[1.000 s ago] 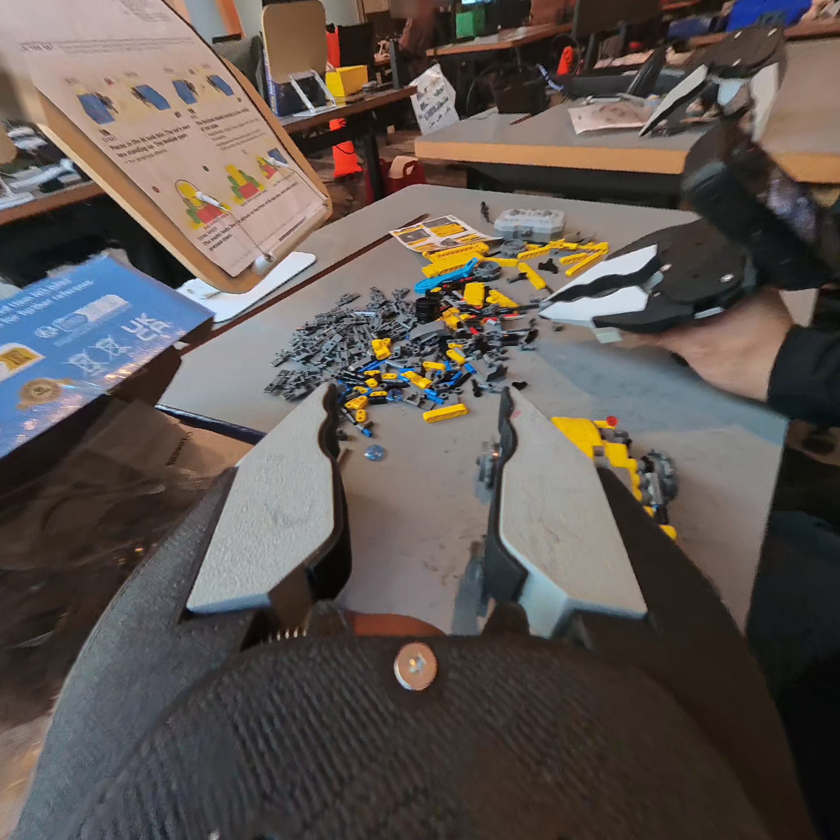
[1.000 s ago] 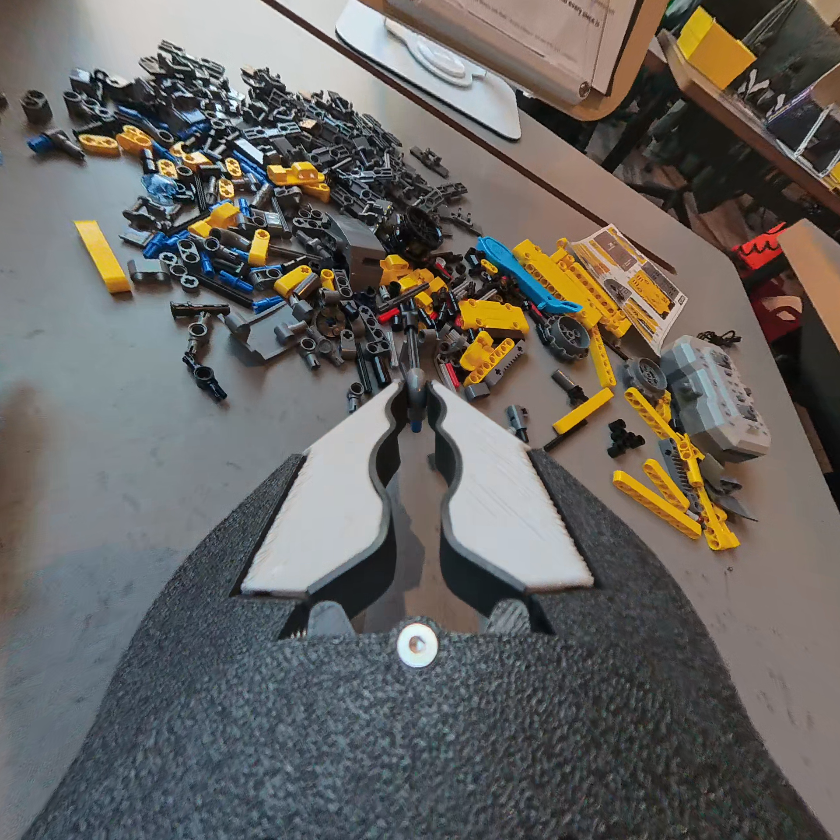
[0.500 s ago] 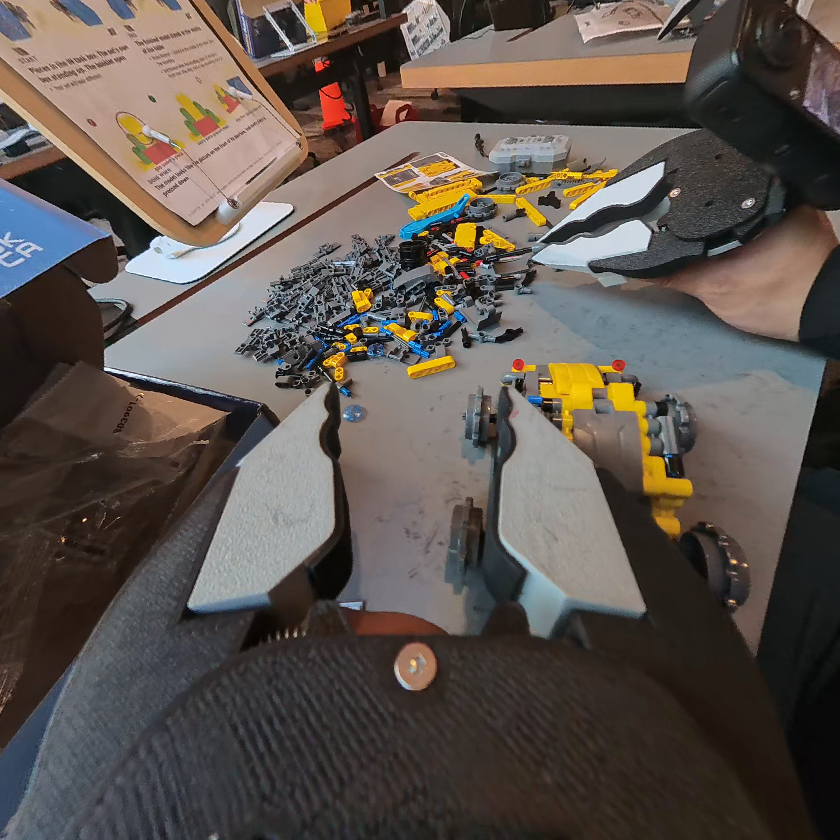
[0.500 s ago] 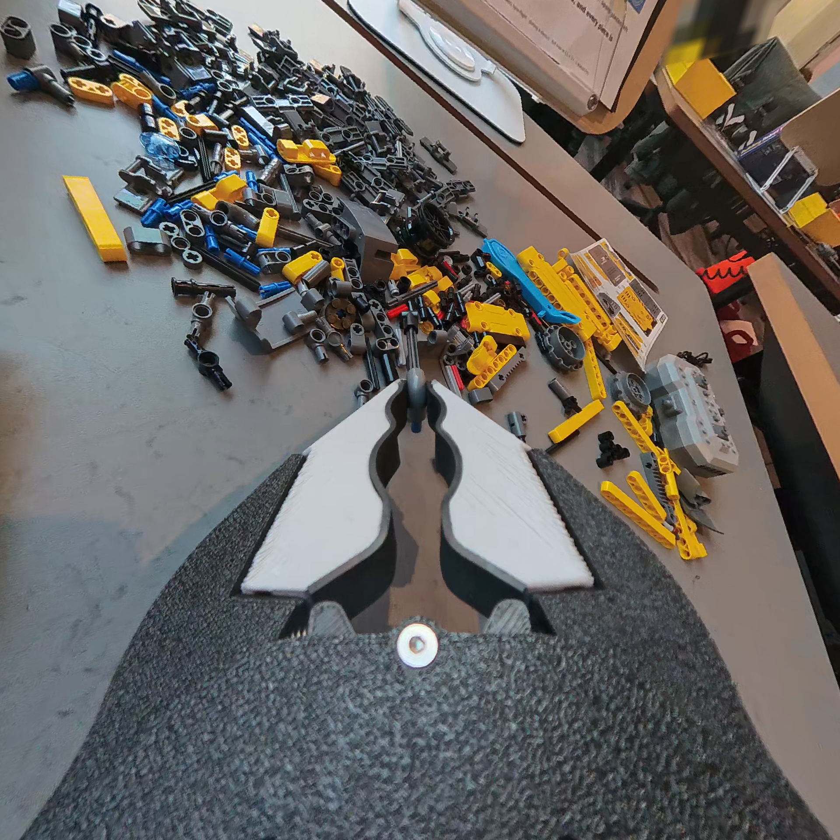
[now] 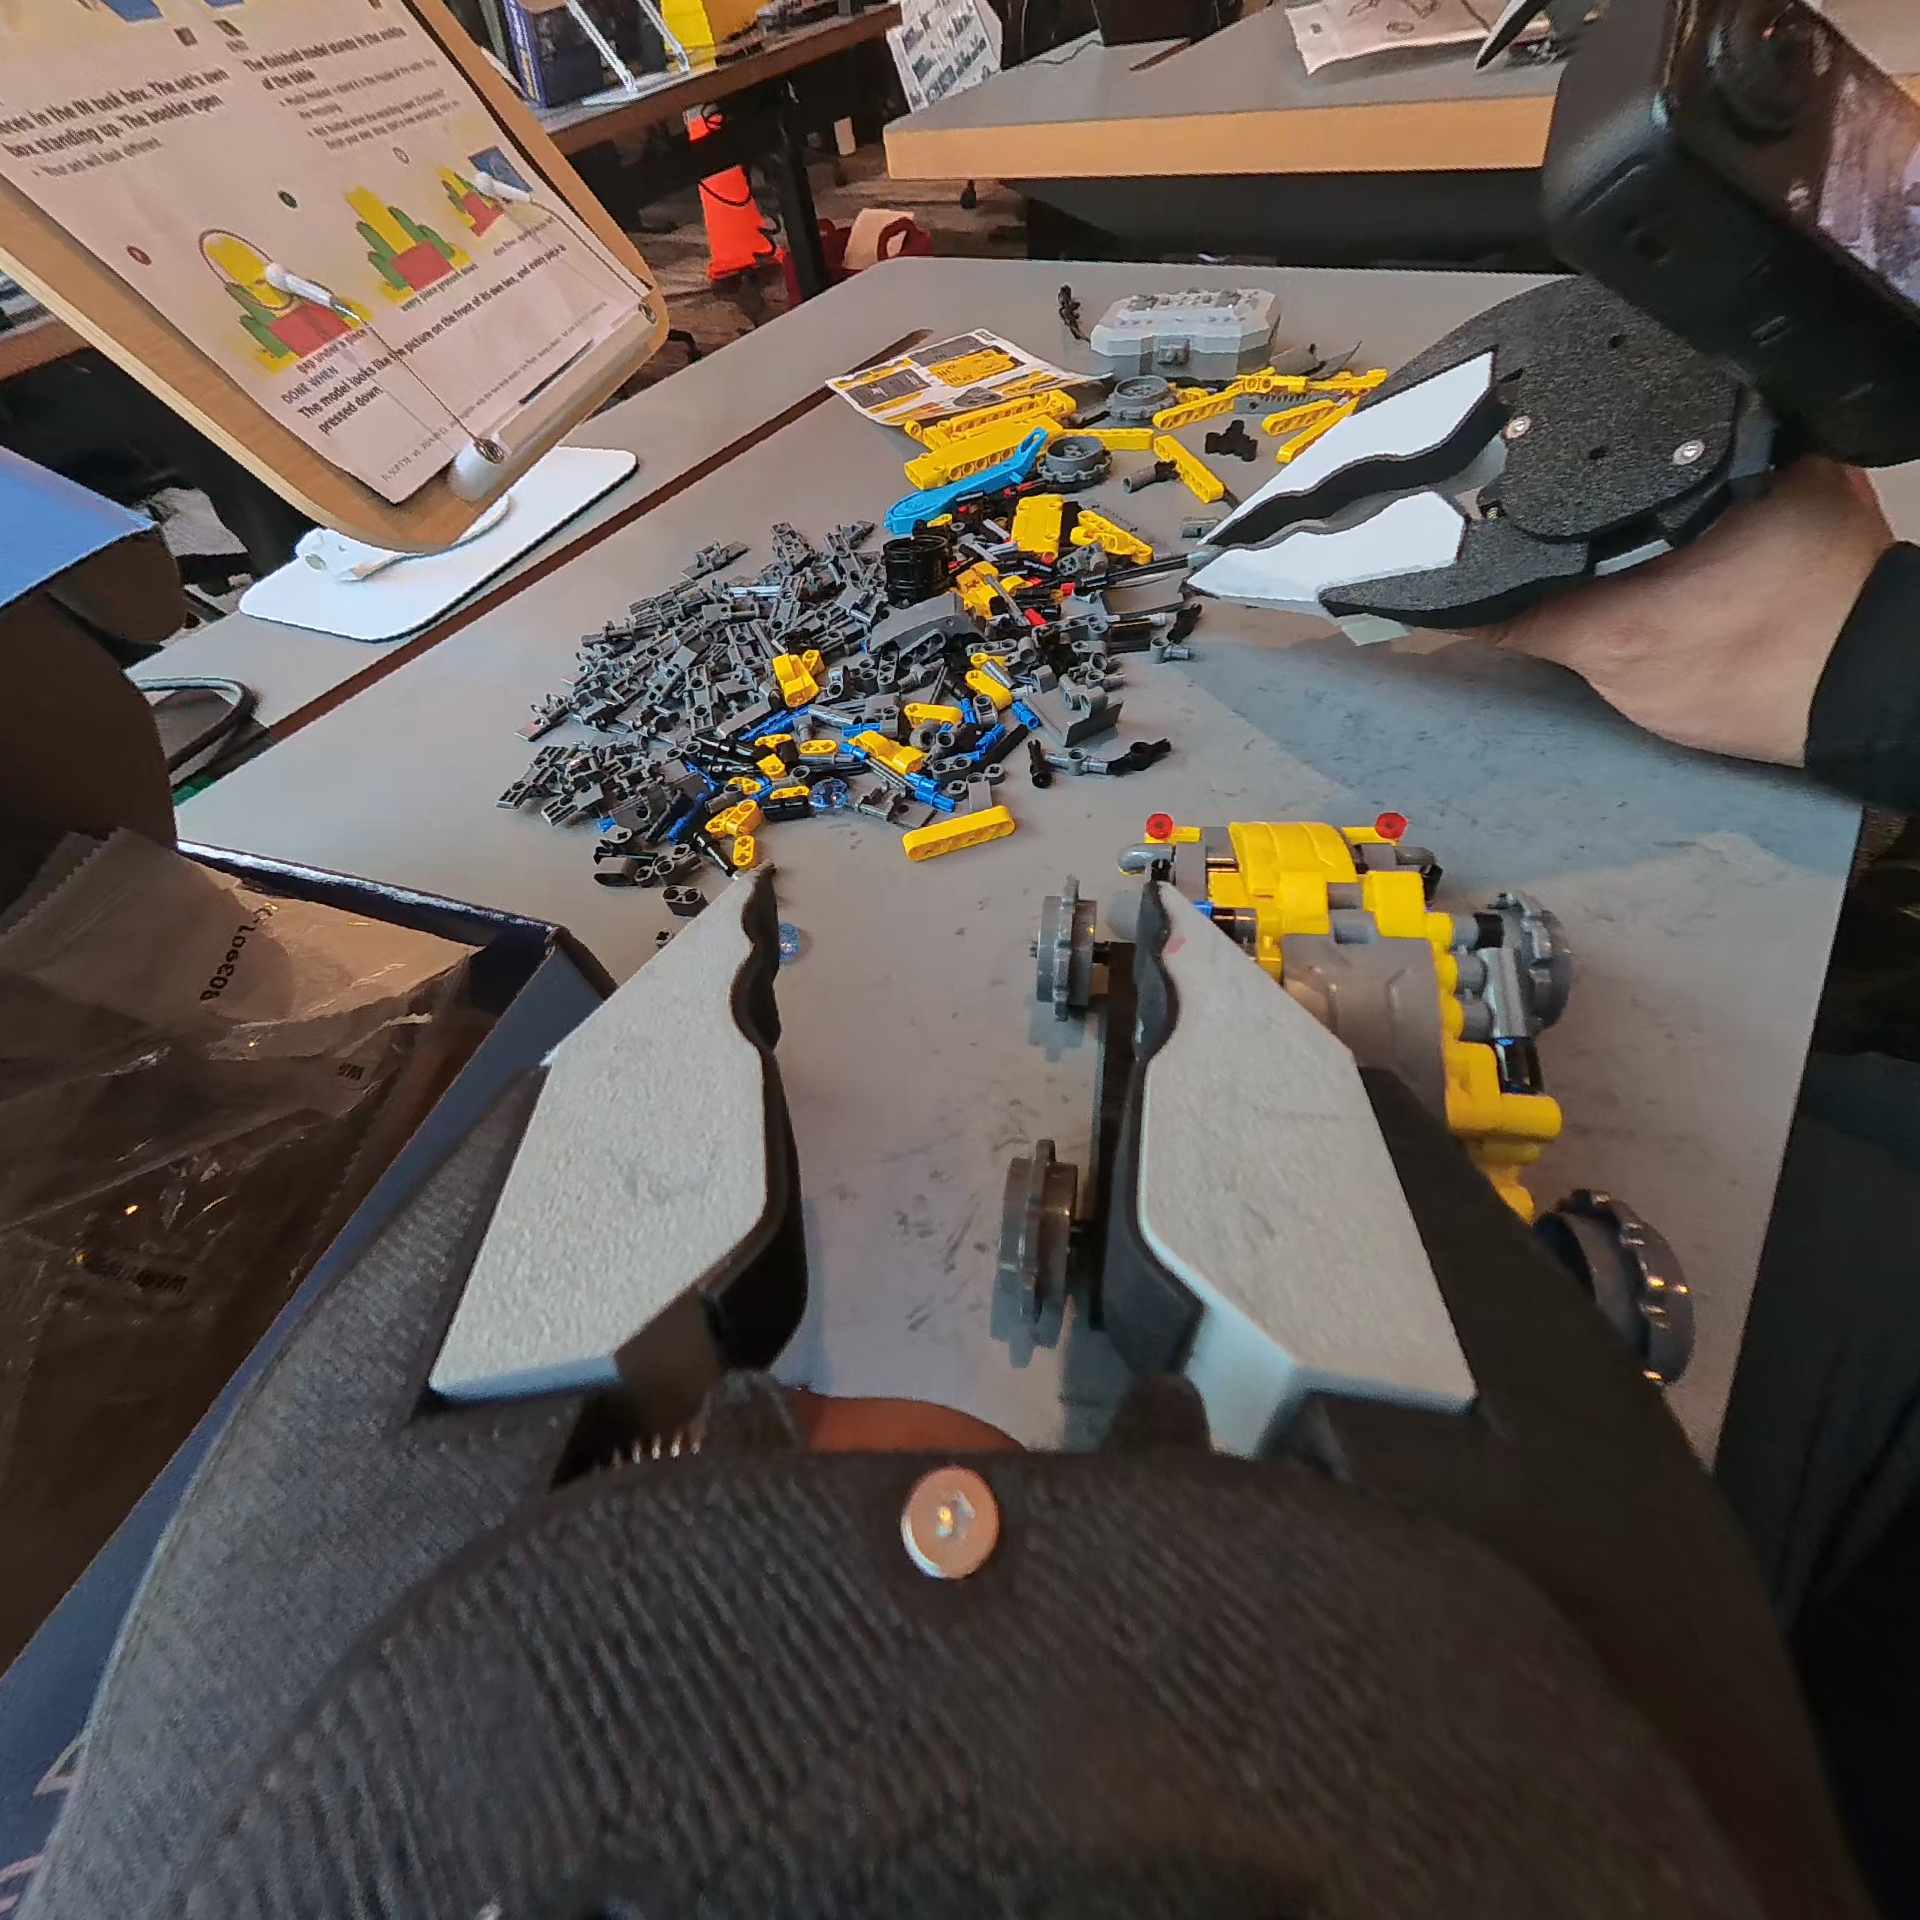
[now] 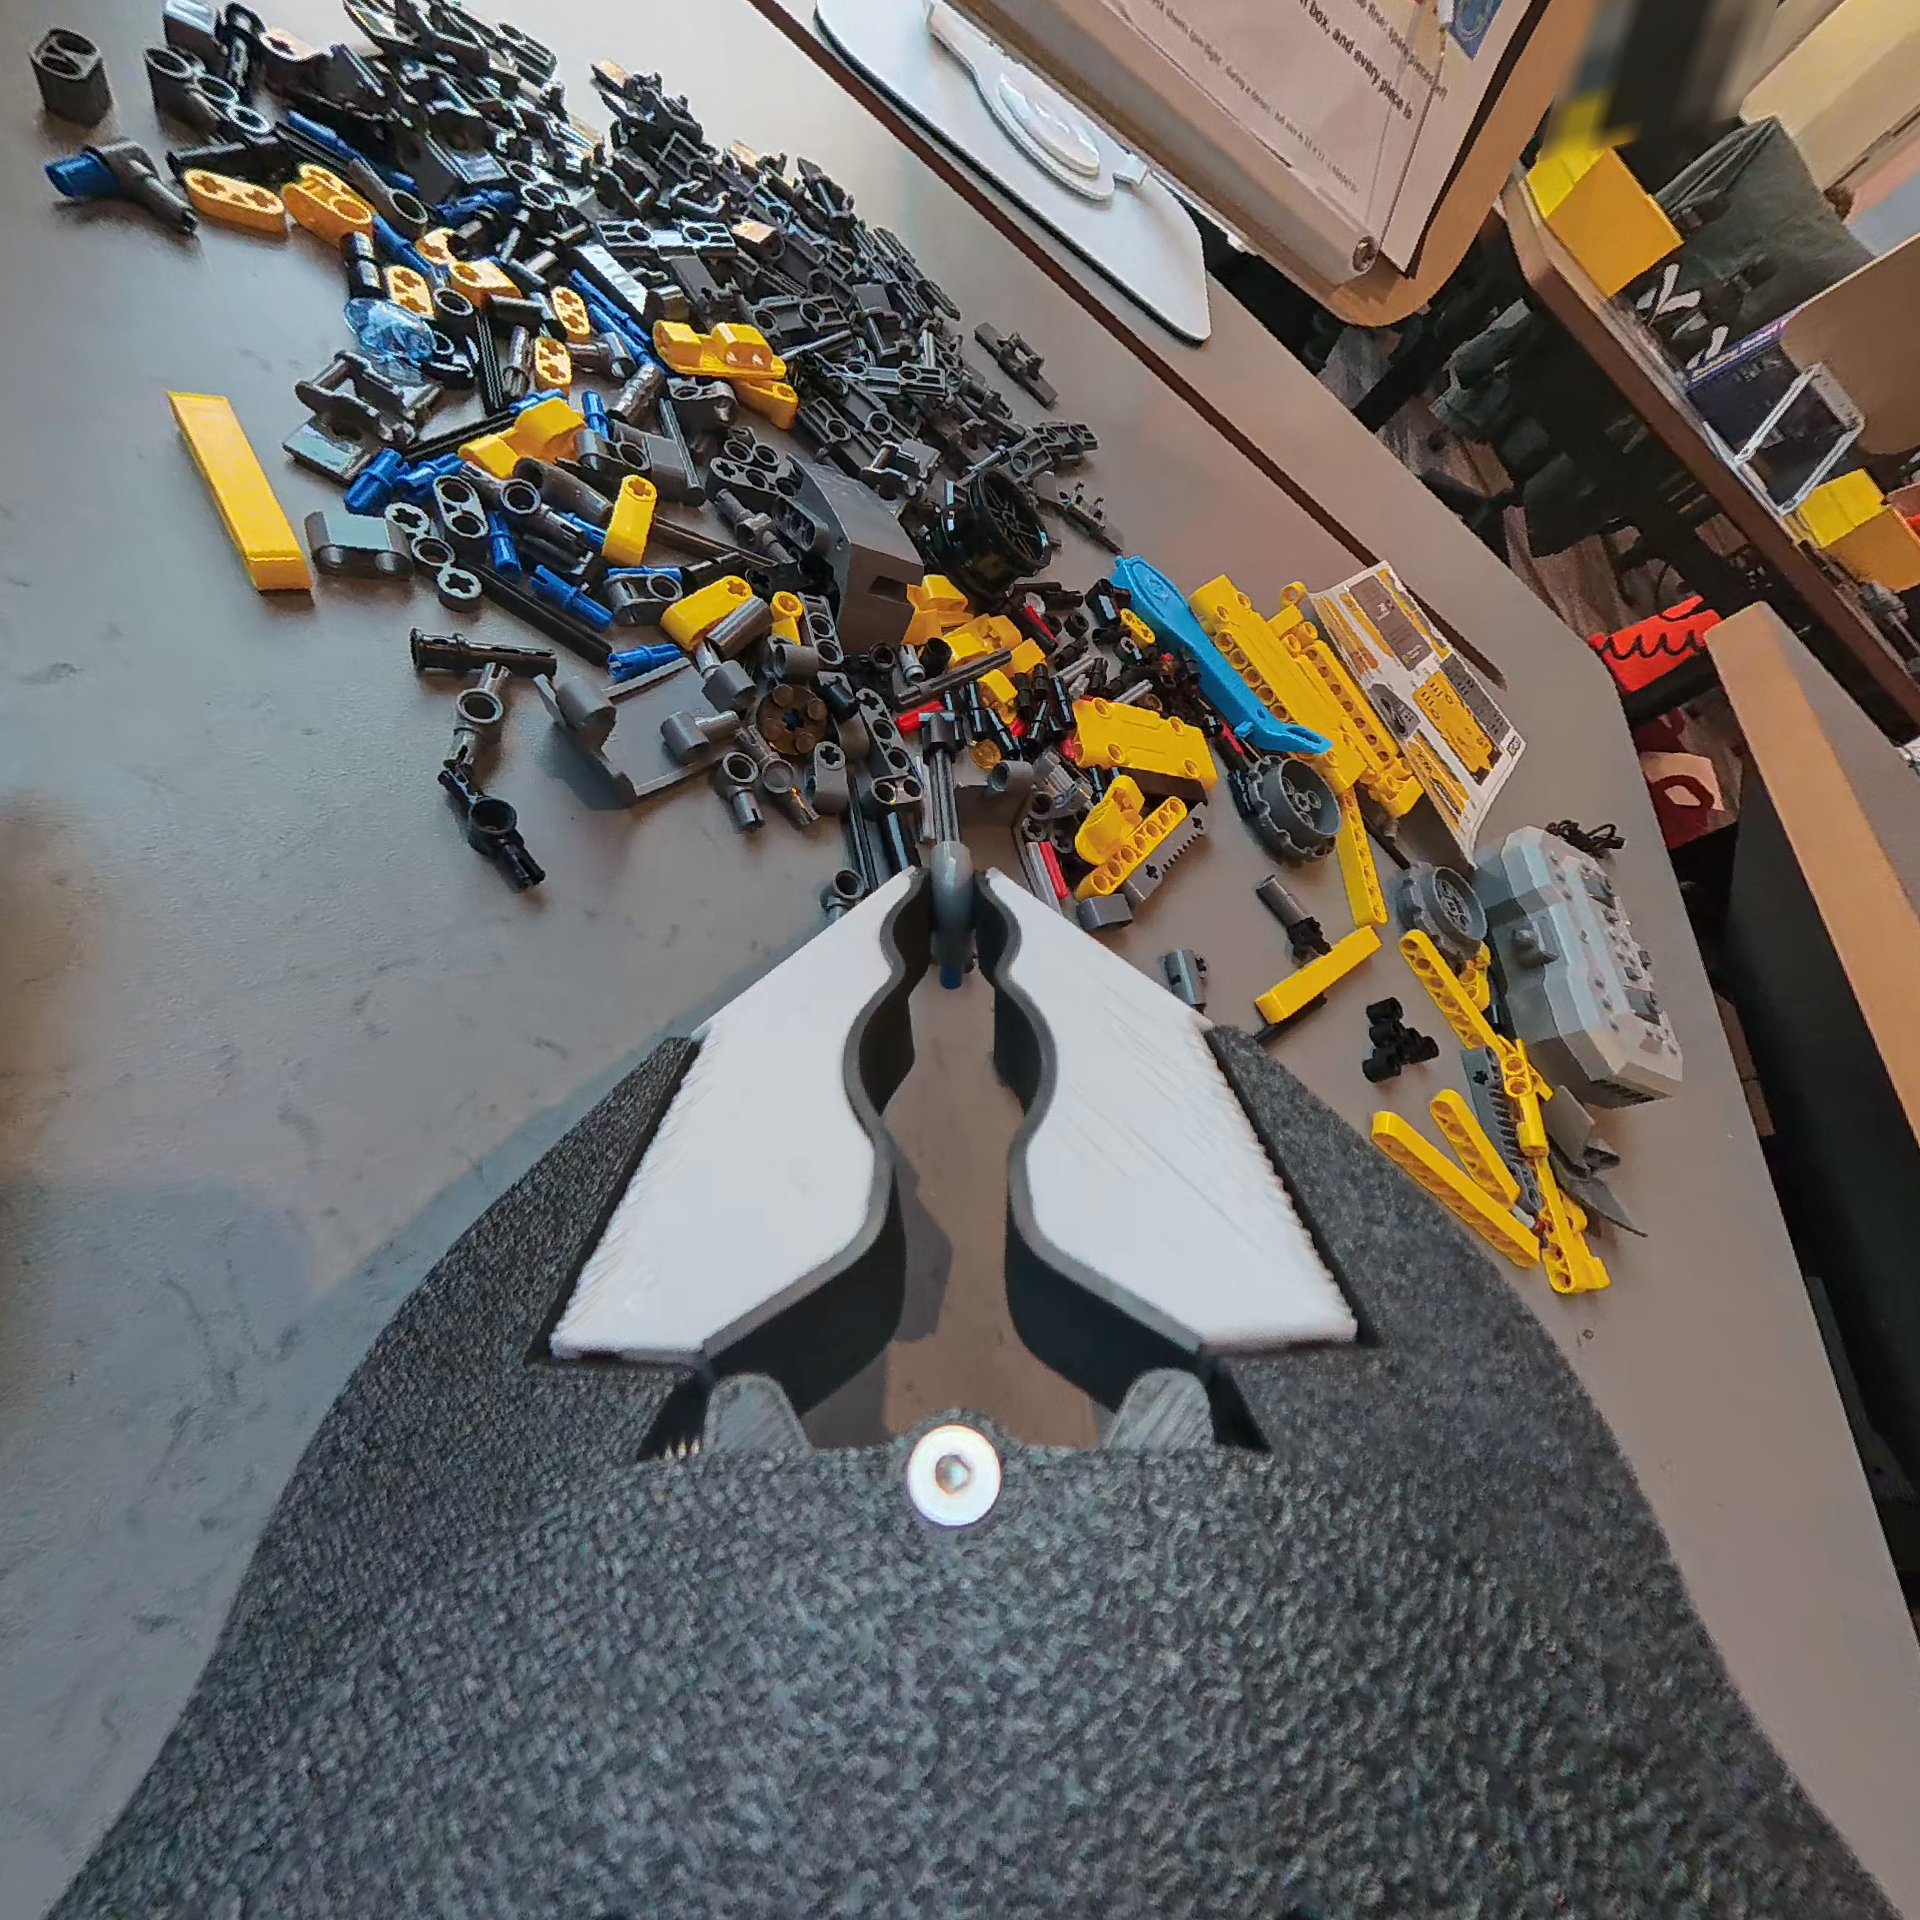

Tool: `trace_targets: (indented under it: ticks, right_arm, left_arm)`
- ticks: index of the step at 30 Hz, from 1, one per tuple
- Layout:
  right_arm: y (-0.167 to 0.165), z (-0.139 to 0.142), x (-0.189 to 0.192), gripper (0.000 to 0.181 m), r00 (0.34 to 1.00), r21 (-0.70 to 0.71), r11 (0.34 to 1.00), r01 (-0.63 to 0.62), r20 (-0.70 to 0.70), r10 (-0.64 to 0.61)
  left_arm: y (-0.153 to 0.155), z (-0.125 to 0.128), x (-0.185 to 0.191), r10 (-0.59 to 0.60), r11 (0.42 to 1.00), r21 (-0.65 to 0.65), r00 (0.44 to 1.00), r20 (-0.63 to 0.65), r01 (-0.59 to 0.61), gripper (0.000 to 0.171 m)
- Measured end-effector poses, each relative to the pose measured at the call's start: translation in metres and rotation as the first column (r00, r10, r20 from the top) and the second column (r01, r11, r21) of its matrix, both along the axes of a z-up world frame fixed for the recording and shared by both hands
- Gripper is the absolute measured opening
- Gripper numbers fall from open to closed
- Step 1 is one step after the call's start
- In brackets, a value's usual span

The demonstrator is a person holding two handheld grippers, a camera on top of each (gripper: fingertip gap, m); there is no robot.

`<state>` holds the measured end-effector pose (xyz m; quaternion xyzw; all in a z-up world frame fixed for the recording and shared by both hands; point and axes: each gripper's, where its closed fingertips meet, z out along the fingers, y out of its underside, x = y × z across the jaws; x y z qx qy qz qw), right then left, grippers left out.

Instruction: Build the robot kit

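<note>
My left gripper [image 5: 956, 904] is open and empty, low over the grey table [image 5: 914, 1049]. Its right finger [image 5: 1247, 1122] lies against the left side of a yellow and grey brick-built vehicle [image 5: 1320, 883], whose two grey gear wheels [image 5: 1065, 956] show between the fingers. My right gripper [image 6: 951, 899] is shut on a small grey connector with a thin dark axle [image 6: 948, 873], held just above the near edge of a pile of loose grey, black, yellow and blue pieces [image 6: 675, 468]. The right gripper also shows in the left wrist view [image 5: 1205, 551], with a hand under it.
The pile [image 5: 831, 686] fills the table's middle. A grey battery box [image 5: 1184, 322] and a leaflet [image 5: 935, 374] lie at the far end. An instruction board on a white stand [image 5: 312, 260] stands at the left. A blue box with plastic bags [image 5: 208, 1091] sits at my near left. Some 25 cm of space lies between my two pairs of fingers.
My left gripper has drawn back towards the near table edge, still open, so the yellow vehicle now shows beside its right finger. The right gripper stays shut on the grey piece and has shifted slightly.
</note>
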<state>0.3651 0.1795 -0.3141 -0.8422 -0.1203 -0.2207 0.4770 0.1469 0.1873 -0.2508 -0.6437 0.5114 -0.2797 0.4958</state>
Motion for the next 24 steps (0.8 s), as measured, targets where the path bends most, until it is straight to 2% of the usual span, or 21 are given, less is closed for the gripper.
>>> trace_targets:
  ticks: [24]
  right_arm:
    - [0.0006,-0.0013,-0.0028,0.006,1.000,-0.009,1.000,-0.010,0.028,0.011]
  left_arm:
    - [0.0004,-0.0013,-0.0008,0.002,1.000,-0.005,1.000,-0.001,-0.002,0.067]
